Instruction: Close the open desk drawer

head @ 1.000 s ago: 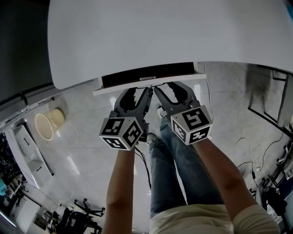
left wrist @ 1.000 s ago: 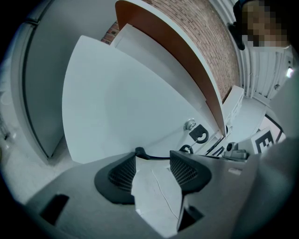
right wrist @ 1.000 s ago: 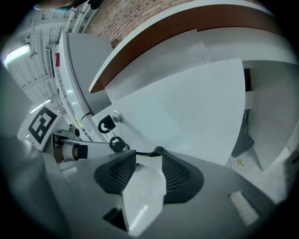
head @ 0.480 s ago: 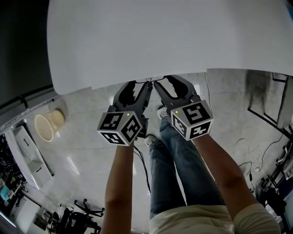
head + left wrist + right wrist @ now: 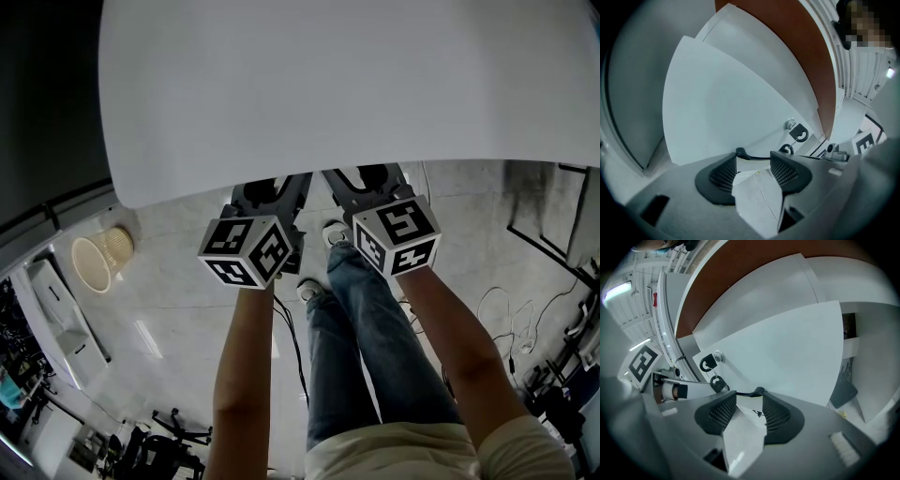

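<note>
drawer: under the desk top [image 5: 309,75], dead ahead of both my grippers. The head view doesn't show it at all, because the top hides it.
drawer front [image 5: 731,103]: flat white panel filling the space ahead of the jaws. Its long axis runs side to side across both grippers, and travel is straight ahead along the jaws.
left gripper [image 5: 753,158]: jaws part open, pale floor showing through the gap, holding nothing. Tips are right at the panel's lower edge, touching or just short, can't tell which.
right gripper [image 5: 749,399]: same here, jaws part open, empty, tips at the lower edge.
lock [image 5: 790,124]: on the panel, ahead and right of my left gripper and ahead and left of my right one, so it sits between the two. The keys [image 5: 800,134] hang from it.
nearer hand: neither. Both sit level, side by side, one on either side of the lock.
step: my read is the end of the push, with the drawer in or nearly in. I can't confirm the front is flush.
next: if any gap is left, push straight ahead with both evenly so it doesn't skew.
risk: tips this low could slip under the edge, and the keys hang close to the inner jaws and could snag.
</note>
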{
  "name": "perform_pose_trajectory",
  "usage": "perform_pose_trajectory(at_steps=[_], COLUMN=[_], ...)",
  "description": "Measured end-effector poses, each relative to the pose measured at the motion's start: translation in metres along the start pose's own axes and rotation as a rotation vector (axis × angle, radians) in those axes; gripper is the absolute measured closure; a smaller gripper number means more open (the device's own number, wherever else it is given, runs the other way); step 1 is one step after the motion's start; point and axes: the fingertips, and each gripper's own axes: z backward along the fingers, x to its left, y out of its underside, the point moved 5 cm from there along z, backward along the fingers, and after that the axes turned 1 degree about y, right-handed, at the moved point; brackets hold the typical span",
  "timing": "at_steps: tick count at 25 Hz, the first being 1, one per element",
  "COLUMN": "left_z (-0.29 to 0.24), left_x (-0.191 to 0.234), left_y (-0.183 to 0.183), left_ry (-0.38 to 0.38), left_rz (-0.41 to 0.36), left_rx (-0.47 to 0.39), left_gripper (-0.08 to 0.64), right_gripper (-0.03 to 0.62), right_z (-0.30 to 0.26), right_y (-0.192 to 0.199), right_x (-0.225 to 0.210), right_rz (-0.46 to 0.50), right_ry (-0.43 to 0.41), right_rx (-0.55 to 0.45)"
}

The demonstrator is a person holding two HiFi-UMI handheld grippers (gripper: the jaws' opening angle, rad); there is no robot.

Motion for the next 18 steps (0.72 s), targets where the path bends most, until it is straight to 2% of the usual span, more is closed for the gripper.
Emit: perform_pose_trajectory(at_steps=[18], left_z=[-0.022], left_x=[0.005], left_y=[-0.018], left_ry=[-0.021], left_rz=[-0.021], left_rx=[-0.031], left_gripper=[0.328], right_gripper=[0.414], right_z=[-0.017], right_y=[-0.016], right_x=[-0.016], right_rz=[0.027], right_ry=[-0.011], right_rx=[-0.040])
